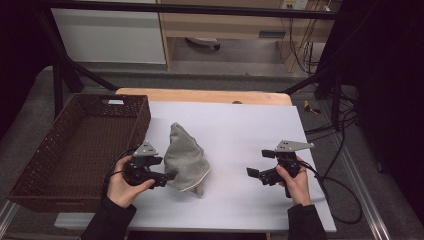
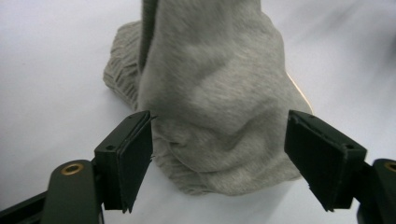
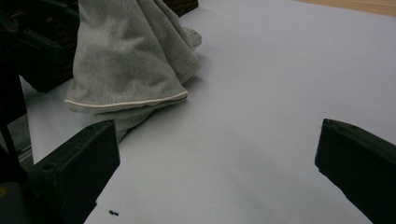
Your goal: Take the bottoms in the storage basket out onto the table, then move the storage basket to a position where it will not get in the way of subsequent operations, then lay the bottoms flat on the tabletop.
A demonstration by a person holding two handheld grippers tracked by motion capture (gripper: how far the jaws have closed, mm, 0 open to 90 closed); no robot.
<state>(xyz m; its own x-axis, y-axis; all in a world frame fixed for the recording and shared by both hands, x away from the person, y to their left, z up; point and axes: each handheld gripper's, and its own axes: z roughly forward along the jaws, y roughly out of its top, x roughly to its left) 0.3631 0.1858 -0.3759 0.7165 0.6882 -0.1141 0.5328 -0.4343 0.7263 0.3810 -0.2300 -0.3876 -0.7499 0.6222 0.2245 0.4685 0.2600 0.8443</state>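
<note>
Item: grey garment point(image 1: 186, 159), right of basket point(image 1: 80, 150) | soft, light, limp; grasp bunched near fold | left gripper point(image 2: 219, 158) jaws apart astride it | right gripper point(image 3: 215, 177) apart, empty

- The left hand point(image 1: 122, 187) comes in from the bottom edge in a dark sleeve and wraps around the body of the left gripper point(image 1: 170, 176), low over the table.
- The left gripper points toward the table's middle; its grey three-cornered plate faces up and its cable loops back beside the wrist.
- In the left gripper view its jaws stand apart with a bundle of grey fabric between them; one pad's edge is at the fabric, the other is just clear of it.
- The right hand point(image 1: 295, 182) grips the right gripper point(image 1: 251, 172) upright-fisted, also dark-sleeved.
- The right gripper points leftward, jaws wide apart with nothing between them.
</note>
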